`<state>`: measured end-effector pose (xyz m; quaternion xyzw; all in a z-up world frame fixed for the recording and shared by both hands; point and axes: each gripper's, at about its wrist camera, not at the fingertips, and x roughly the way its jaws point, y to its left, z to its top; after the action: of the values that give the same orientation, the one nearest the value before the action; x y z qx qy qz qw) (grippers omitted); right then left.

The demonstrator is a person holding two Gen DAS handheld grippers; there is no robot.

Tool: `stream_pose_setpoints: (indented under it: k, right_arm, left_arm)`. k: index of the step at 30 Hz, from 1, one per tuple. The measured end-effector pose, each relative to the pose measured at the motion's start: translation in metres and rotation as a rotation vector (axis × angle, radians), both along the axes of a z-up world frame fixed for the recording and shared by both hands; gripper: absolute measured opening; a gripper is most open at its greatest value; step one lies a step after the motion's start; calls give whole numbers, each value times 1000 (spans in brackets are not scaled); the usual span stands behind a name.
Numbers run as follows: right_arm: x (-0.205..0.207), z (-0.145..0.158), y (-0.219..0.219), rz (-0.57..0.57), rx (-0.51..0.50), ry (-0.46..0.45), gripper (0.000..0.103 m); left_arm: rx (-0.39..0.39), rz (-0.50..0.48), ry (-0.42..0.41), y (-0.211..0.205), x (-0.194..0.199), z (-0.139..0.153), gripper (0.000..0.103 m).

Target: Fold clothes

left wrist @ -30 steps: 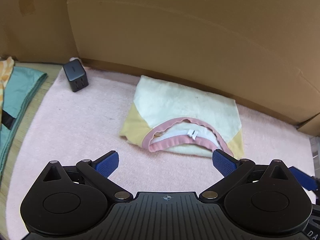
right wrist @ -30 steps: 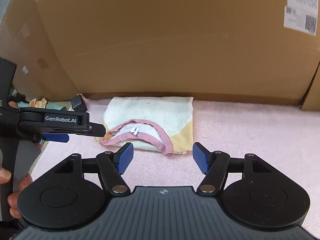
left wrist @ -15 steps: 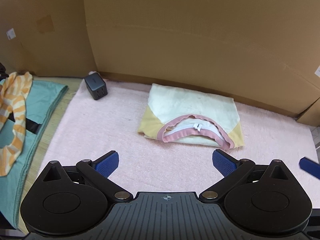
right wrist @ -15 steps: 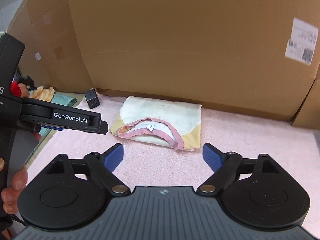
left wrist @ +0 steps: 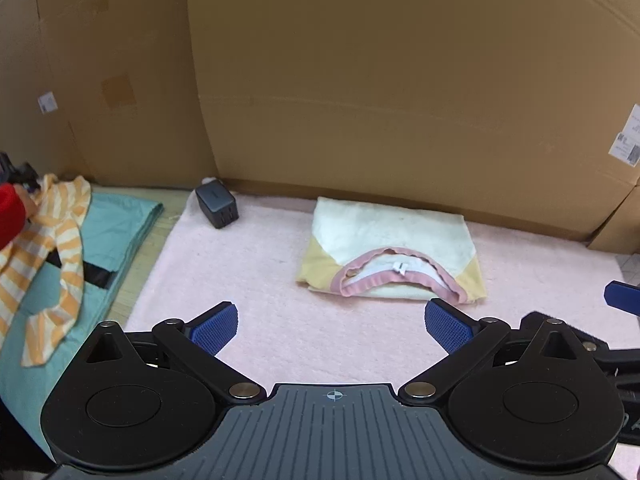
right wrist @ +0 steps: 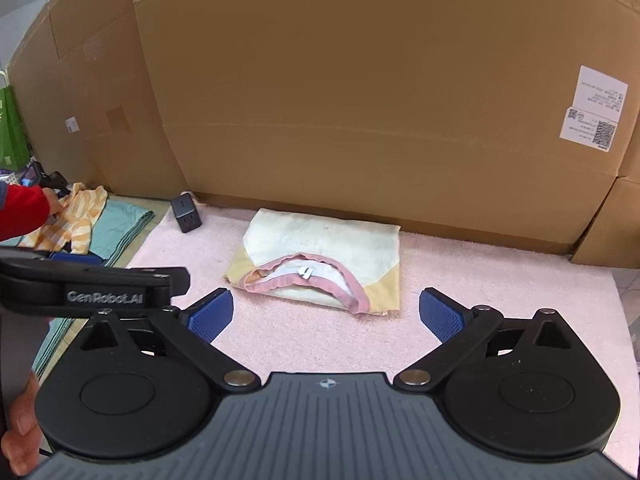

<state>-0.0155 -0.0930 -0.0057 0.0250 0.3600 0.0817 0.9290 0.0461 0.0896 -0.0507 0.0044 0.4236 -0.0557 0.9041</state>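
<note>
Improvised indoor recording setup, not a furnished room: pink towel mat [right wrist: 480, 280] over floor matting, brown cardboard sheets [right wrist: 360, 100] as far backdrop, spare clothes [left wrist: 60, 240] heaped left.

Fuzzy pink towel [left wrist: 280, 280]; matt cardboard [left wrist: 400, 100]

Both wrist cameras look forward and down from close above the pink towel [left wrist: 280, 280], sharing the folded garment [left wrist: 394, 252] [right wrist: 328, 256] against the cardboard wall [right wrist: 360, 100].

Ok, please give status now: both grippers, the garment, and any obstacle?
Left gripper open, empty. Right gripper open, jaws just widened, nothing between. Folded garment flat on pink towel. Black charger at towel's far corner, clear of garment.
</note>
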Motion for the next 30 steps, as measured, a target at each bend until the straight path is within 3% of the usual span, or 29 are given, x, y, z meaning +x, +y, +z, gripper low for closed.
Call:
stream_pose_setpoints:
  k: [5,18,27,30]
  right_arm:
    - [1,-1,-2,0,1,9,100]
    - [1,12,-17,4,25,-36,101]
    - [3,10,-18,19,28,-28,101]
    - [3,10,-19,16,31,-28,101]
  left_arm:
    - [19,16,8,-5,1,3,103]
    - [-108,30,-28,-2,1,19,103]
    - [29,68,-83,-15,-1,22,103]
    - [15,67,-140,-15,-8,26,103]
